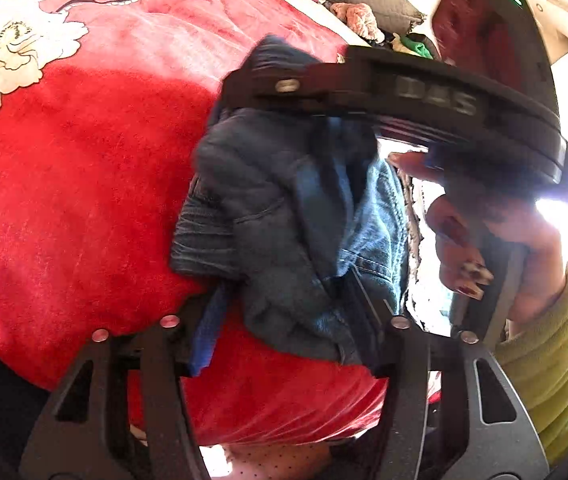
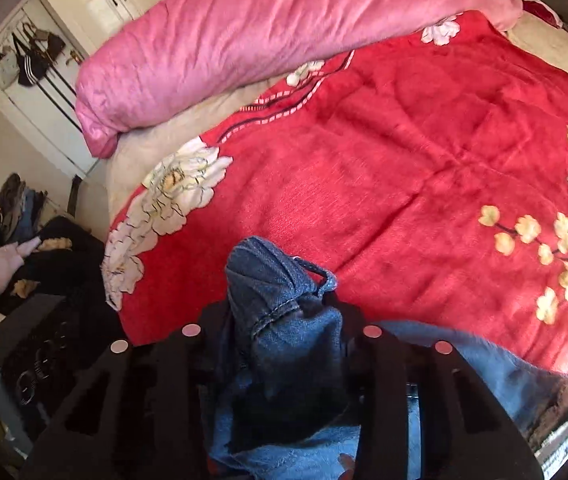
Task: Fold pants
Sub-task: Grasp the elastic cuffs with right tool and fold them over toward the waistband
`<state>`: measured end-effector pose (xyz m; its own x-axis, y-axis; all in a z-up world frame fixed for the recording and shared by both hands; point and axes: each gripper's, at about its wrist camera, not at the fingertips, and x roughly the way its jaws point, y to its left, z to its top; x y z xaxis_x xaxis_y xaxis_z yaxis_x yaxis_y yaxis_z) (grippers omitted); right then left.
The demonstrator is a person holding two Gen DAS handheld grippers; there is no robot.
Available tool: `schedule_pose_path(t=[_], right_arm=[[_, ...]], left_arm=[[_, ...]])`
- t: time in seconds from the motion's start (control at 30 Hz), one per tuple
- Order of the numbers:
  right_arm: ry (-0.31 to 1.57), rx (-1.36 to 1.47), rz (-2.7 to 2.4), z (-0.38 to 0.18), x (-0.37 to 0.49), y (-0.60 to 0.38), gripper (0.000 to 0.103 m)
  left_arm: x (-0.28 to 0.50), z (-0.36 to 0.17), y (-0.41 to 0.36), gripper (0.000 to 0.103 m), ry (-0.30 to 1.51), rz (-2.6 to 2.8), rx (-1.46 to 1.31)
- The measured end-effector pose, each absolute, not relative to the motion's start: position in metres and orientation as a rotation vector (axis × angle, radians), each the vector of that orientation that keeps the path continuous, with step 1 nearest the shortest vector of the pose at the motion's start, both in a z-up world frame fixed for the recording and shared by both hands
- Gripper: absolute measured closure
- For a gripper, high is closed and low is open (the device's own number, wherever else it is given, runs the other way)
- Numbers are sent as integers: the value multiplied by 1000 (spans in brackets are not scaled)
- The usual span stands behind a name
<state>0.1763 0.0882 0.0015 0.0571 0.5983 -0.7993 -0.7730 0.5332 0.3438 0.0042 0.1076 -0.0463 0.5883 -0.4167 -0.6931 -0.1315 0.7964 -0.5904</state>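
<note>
We have the jeans (image 1: 284, 216) bunched in a heap near the edge of the bed, on the red flowered blanket (image 1: 84, 200), and both claws are on them at once.

In the left wrist view the left claw (image 1: 284, 320) straddles the near end of the heap: denim fills the gap between its fingers at 6 o'clock and climbs toward 12 o'clock. We read it as clenched on a fold of the jeans, though the pads are buried in cloth and blur. The right claw (image 1: 296, 96) comes in from 2 o'clock, its dark body lying across the top of the heap, with the person's hand (image 1: 496, 248) and a yellow-green sleeve (image 1: 544, 360) behind it.

In the right wrist view the right claw (image 2: 280, 332) is clenched on a thick wad of denim with a stitched hem, which pokes out past the fingertips toward 12 o'clock. More denim trails away to 4 o'clock. Open blanket (image 2: 404, 180) stretches from 12 to 2 o'clock, and a pink rolled quilt (image 2: 264, 28) lies across the far side.

What the coming move turns on, in our judgement: the two grips sit close together on one crumpled mass, so no long axis shows yet. The claws need to draw apart to stretch the jeans out over the open blanket ahead before any fold is possible.
</note>
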Motion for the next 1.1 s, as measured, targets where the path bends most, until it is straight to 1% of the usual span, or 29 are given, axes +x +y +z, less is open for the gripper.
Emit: schedule_pose_path(t=[0.03, 0.1, 0.2, 0.37, 0.43, 0.5, 0.53, 0.6, 0.63, 0.67, 0.73, 0.83, 1.0, 1.1], right_arm=[[1078, -179, 1056, 8, 175, 81, 68], [1051, -148, 1066, 20, 174, 65, 68], [1008, -93, 1077, 38, 172, 37, 68], [958, -19, 1065, 62, 174, -10, 68], [943, 11, 1043, 68, 176, -30, 68], [929, 43, 1022, 73, 177, -49, 68], [922, 60, 1013, 74, 178, -58, 66], [905, 87, 1005, 78, 177, -76, 65], [894, 97, 1000, 79, 177, -85, 59], [882, 111, 988, 80, 175, -95, 45], [852, 140, 949, 81, 171, -121, 26], [835, 170, 827, 76, 163, -162, 25], [890, 236, 714, 49, 144, -205, 22], [935, 283, 689, 37, 144, -212, 15]], left_arm=[[5, -44, 106, 47, 939, -185, -649], [7, -38, 100, 37, 933, -191, -629], [13, -33, 92, 32, 934, -193, -601], [30, -23, 74, 31, 936, -272, -627], [36, -15, 59, 33, 928, -321, -624], [42, -4, 43, 33, 915, -344, -586], [41, -1, 33, 33, 909, -353, -564], [44, 8, 16, 34, 896, -379, -529], [46, 12, 7, 34, 894, -390, -507], [47, 15, -2, 34, 892, -399, -482], [45, 19, -20, 34, 890, -428, -435], [38, 18, -54, 34, 899, -467, -338], [22, 8, -94, 34, 926, -509, -189], [19, 0, -108, 32, 946, -514, -138]])
